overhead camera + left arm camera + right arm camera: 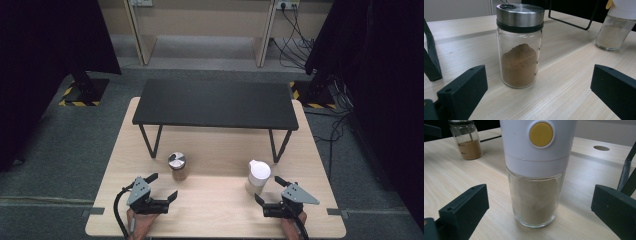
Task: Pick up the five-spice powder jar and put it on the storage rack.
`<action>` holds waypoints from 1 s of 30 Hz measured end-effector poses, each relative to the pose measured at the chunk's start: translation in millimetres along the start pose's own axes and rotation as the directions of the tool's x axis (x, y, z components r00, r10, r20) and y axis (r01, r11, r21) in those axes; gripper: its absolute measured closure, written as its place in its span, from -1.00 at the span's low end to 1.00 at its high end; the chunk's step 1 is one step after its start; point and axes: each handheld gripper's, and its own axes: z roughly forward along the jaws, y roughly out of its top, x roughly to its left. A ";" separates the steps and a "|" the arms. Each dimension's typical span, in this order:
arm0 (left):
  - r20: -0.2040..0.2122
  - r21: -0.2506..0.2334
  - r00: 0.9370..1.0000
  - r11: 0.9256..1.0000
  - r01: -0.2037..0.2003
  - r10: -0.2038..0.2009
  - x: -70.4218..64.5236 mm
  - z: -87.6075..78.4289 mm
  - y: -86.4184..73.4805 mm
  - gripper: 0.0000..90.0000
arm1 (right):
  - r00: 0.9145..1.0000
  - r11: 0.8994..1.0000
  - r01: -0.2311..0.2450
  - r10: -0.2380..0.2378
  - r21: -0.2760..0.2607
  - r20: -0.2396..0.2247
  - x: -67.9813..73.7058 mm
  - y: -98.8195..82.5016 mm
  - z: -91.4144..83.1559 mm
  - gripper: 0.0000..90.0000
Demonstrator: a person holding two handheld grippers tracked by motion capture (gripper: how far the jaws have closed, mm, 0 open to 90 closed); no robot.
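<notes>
Both are lined up for a grab, I'd say. The left hand-held gripper (161,187) has its jaws spread wide, the spice jar (519,46) of brown powder standing upright just ahead between them, untouched. The right hand-held gripper (268,190) gapes likewise before the white-capped shaker (537,171). Next, each needs easing forward and squeezing level around the glass.

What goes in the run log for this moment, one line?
left gripper: open, facing brown spice jar, apart | right gripper: open, facing white-capped jar, apart | both jars upright on table
</notes>
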 end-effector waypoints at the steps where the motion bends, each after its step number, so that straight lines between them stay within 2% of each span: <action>1: 0.001 -0.001 1.000 1.000 0.001 -0.001 0.2 -0.1 -0.2 -0.99 | 1.000 1.000 0.000 0.000 0.001 0.001 0.1 0.1 0.1 -0.97; 30: -0.004 -0.013 1.000 1.000 0.009 -0.009 1.3 -1.5 -2.2 -0.99 | 1.000 1.000 0.008 -0.008 0.007 0.003 1.6 1.0 0.6 -0.97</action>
